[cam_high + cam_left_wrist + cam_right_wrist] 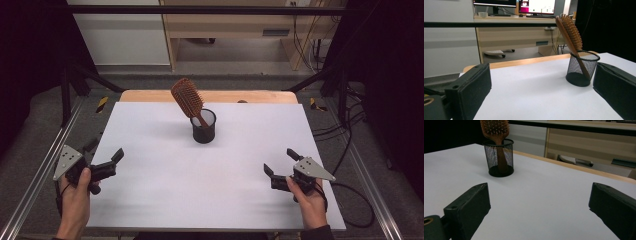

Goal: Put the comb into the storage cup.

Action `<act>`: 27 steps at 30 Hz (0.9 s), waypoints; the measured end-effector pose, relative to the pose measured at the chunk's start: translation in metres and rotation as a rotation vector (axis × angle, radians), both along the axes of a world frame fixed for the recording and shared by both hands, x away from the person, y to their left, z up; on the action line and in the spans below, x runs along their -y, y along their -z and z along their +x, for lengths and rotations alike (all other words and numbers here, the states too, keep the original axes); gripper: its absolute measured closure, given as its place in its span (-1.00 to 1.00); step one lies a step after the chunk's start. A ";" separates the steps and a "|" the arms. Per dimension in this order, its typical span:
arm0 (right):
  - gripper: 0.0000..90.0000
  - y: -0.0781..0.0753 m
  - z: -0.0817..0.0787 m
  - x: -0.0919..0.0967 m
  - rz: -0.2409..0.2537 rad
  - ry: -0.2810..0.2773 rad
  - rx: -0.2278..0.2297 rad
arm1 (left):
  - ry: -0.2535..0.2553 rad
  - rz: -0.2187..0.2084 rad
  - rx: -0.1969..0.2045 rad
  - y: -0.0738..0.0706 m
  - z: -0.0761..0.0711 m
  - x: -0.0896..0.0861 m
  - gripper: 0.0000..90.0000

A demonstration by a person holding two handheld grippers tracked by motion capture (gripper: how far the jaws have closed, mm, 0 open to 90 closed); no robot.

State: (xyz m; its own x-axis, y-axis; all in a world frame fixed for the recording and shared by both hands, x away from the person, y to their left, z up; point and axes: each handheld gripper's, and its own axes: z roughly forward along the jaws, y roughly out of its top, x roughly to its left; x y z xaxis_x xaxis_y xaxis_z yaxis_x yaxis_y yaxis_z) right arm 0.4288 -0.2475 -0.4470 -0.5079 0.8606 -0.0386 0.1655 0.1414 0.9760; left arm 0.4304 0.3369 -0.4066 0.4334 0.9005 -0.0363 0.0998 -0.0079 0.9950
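Both grippers are parked at the near edge, wide open and empty. Left gripper [111, 161] sits at the near left, right gripper [281, 163] at the near right, each in one of the person's hands, jaws spread far apart with nothing between them, both low over the sheet and well apart from everything else.

Going big to small: the white table sheet [165, 200] covers most of the surface, with a strip of wooden edge [150, 95] showing at the far side. Toward the far middle stands the black mesh cup [203, 127], upright. Inside it is the wooden hairbrush [187, 98], handle down in the cup, bristle head sticking out the top and leaning left and away. From the left gripper view the brush [569, 32] tilts clearly against the cup's rim [584, 53]; in the right gripper view the handle [501, 157] shows through the mesh.

Progress-wise, looks like either nothing has started or it's all finished: brush is seated in the cup, nobody's touching it. If the brush needs to come out, the whole reach and grab is left to do.
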 end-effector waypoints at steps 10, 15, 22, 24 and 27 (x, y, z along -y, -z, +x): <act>-0.92 0.002 -0.003 0.010 0.002 0.009 -0.010 | 0.028 -0.005 -0.004 0.013 -0.004 0.004 -0.96; -0.92 0.003 -0.005 0.013 0.001 0.015 -0.010 | 0.035 -0.002 0.003 0.016 -0.005 0.006 -0.95; -0.92 0.005 -0.004 0.013 -0.009 0.006 -0.014 | 0.064 -0.023 0.016 0.021 -0.008 0.008 -0.94; -0.92 0.006 -0.004 0.012 -0.013 0.001 -0.019 | 0.070 -0.032 0.023 0.022 -0.009 0.009 -0.94; -0.92 0.006 -0.004 0.011 -0.010 -0.006 -0.021 | 0.074 -0.043 0.033 0.022 -0.009 0.010 -0.94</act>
State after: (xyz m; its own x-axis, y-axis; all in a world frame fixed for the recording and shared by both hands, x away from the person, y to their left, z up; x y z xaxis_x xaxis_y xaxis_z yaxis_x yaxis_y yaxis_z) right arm 0.4252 -0.2583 -0.4533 -0.5137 0.8572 -0.0362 0.1851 0.1519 0.9709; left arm 0.4210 0.3269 -0.4290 0.5005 0.8637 -0.0587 0.0681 0.0284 0.9973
